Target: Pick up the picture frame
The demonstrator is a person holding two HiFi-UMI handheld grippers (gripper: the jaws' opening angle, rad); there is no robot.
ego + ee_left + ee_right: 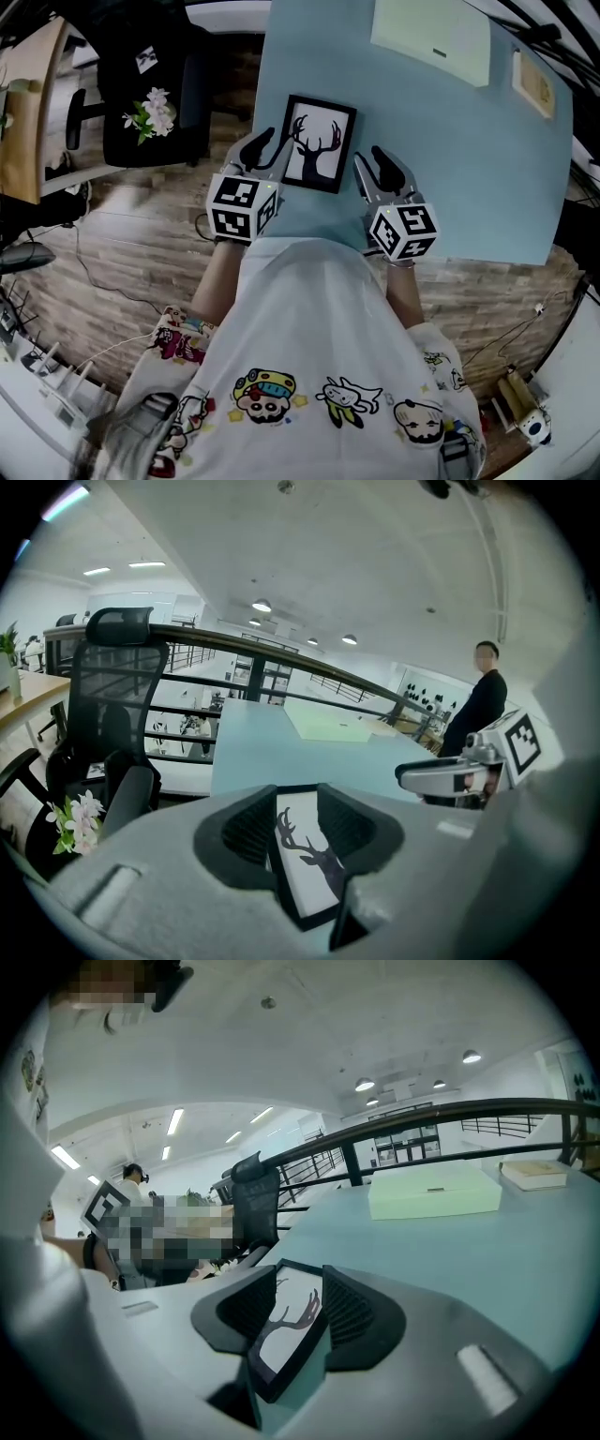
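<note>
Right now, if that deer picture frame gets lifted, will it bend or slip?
The picture frame looks flat and rigid, so probably no bending. Lying flat on the table, its thin edges may slip from a pinch.

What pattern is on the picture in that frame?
The picture frame shows a black antlered deer silhouette on white; clearest in the head view.

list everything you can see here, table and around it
picture frame: one, black, deer print, flat at table's near edge
table: one, light blue
box: one, pale green, table's far side
book: one, tan, table's far right
office chair: one, black, left of table
flowers: one bunch, white, at the chair
left gripper: one, grey, open, at frame's left edge
right gripper: one, grey, open, right of frame
</note>
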